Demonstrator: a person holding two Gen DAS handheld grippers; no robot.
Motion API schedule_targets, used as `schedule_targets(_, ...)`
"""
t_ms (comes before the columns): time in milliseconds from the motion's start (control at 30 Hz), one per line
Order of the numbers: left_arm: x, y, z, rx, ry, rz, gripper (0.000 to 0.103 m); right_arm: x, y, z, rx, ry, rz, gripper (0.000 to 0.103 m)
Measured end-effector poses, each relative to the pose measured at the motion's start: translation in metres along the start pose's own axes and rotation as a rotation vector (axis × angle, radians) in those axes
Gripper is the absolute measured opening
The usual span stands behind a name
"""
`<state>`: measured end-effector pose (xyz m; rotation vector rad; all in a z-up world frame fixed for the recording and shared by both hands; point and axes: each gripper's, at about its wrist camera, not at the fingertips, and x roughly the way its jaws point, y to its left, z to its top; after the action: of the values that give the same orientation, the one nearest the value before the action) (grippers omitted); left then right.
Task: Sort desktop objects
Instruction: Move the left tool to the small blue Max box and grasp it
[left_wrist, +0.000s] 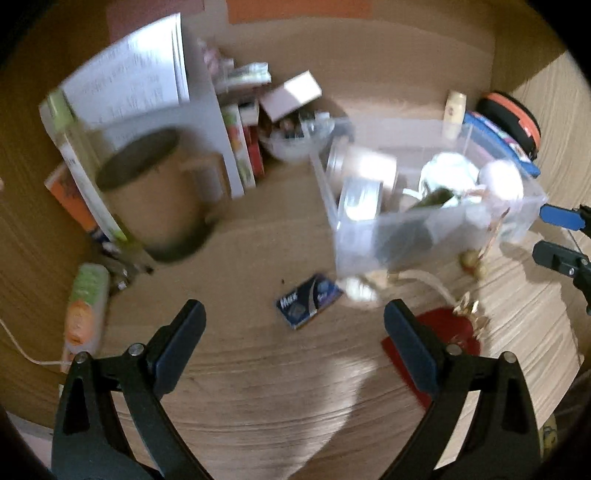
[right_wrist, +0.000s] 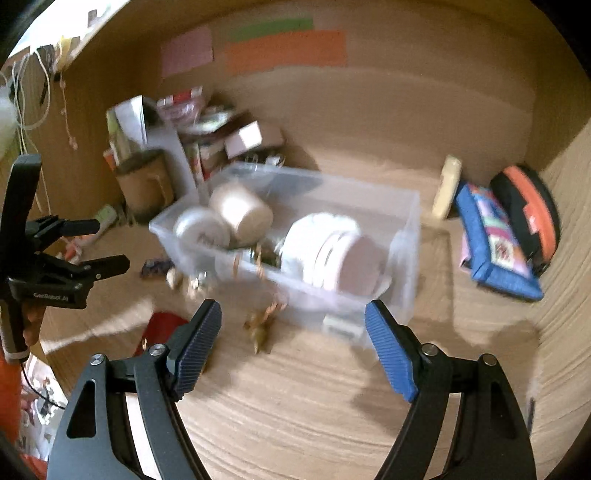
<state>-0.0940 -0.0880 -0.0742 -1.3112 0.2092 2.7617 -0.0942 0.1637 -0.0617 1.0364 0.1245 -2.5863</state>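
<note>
Both grippers hover over the worktop (left_wrist: 258, 387) with fingers spread wide and empty: left gripper (left_wrist: 295, 325), right gripper (right_wrist: 293, 325). A clear bin (right_wrist: 406, 229) of jars sits just beyond them.

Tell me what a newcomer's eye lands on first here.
The clear plastic storage bin at the middle of the wooden desk, crammed with white rolls and jars. Right of it, a blue patterned pouch leans against a round black-and-orange case. Both open grippers hover, left gripper, right gripper.
</note>
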Motion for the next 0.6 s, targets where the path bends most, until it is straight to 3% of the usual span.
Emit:
schedule_targets(233,0.029,0.008,-0.009,-0.008,0.043,-0.007,0.097,0.033,0.009,-0.018,0.014,0.114,0.044,0.078)
schedule_targets(400,0.04,0.013,-0.006,-0.006,0.064,-0.042,0.077,0.047,0.016,-0.02,-0.012,0.143,0.029,0.077)
schedule_targets(600,0.048,0.014,-0.003,0.007,0.071,-0.058,0.067,0.062,0.026,-0.019,-0.048,0.17,0.019,0.053)
